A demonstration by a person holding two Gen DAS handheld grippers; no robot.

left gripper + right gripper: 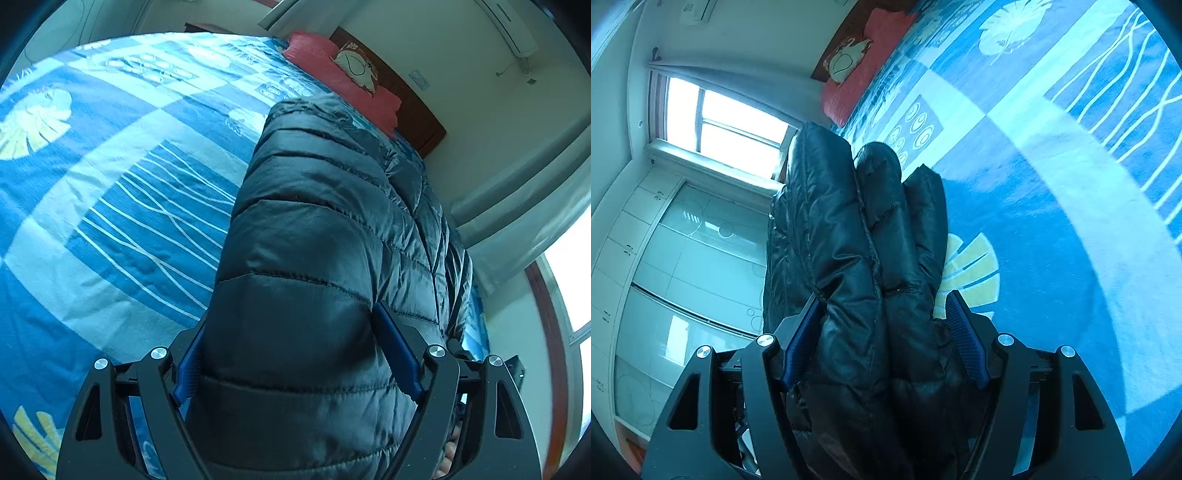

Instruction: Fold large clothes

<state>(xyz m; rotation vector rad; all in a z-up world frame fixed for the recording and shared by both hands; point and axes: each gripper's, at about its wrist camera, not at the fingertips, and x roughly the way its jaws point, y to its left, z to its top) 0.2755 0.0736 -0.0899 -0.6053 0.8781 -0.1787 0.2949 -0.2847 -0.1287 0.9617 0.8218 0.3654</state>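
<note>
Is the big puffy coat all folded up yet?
Nearly. Done: the puffer jacket is doubled into thick layers over the blue bedspread. In hand: the left gripper squeezes the bundle; the right gripper has it between open jaws, one pad clear of it. Left: probably letting go and tidying the bundle.

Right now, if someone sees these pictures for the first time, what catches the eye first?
A dark quilted puffer jacket fills the middle of both views, bunched between the fingers of the left gripper and the right gripper. Under it spreads a bright blue patterned bedsheet, with a red pillow at the headboard end.
</note>
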